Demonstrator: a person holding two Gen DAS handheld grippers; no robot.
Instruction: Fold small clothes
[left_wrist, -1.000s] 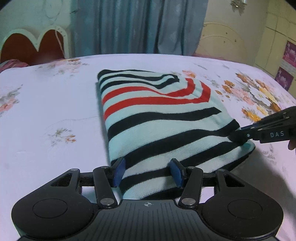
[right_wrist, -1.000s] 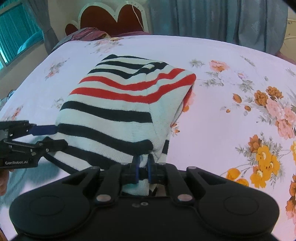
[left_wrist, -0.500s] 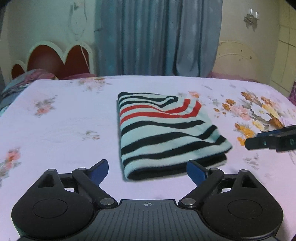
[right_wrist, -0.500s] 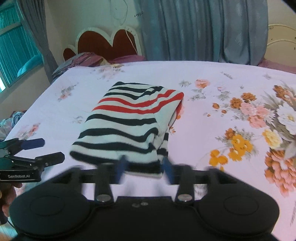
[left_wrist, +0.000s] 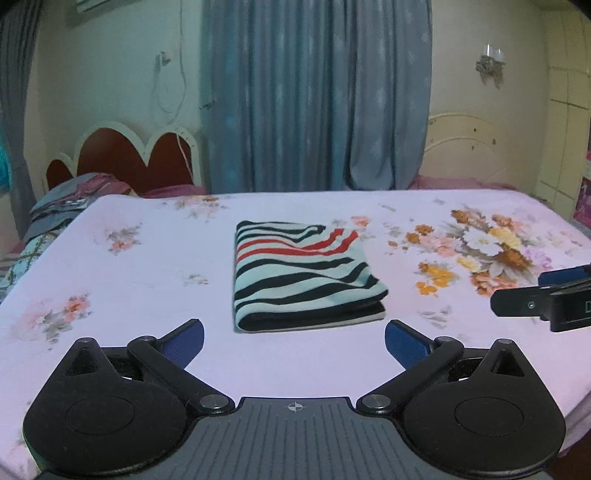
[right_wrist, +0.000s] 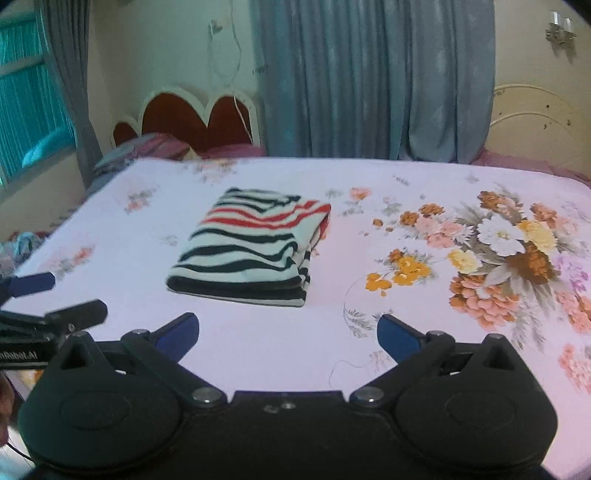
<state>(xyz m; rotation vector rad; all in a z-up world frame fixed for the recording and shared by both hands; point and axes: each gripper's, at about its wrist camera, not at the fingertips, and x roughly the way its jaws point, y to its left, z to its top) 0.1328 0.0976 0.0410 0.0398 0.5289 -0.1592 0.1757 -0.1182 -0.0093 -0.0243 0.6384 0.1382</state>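
Nearest the left wrist camera, the left gripper (left_wrist: 293, 343) has its jaws spread wide and opening, blue pads (left_wrist: 184, 341) far apart, with nothing between them but bare sheet (left_wrist: 295, 362). The right gripper (right_wrist: 288, 332) stands the same way in its own view: jaws wide and opening, empty, over the sheet. Each gripper also shows at the edge of the other's view, the right one poking in from the right edge of the left view, the left one from the left edge of the right view, both apart from the cloth. Just beyond the left gripper's fingertips, and clear of them, lies the shirt (left_wrist: 303, 280), folded into a thick rectangle of pale, black and red stripes, flat on the bed (left_wrist: 110, 295). From the left gripper it sits straight ahead, centred between the pads; from the right gripper it lies ahead and a little to the left (right_wrist: 255, 247), its layered folded edge facing the camera. No pad touches it. To the right of the shirt the sheet carries a big flower print (right_wrist: 509, 251). Farther back are a scalloped headboard (left_wrist: 129, 158), some bedding (left_wrist: 62, 210) at the left, and a grey-blue curtain (left_wrist: 314, 92) against the wall.
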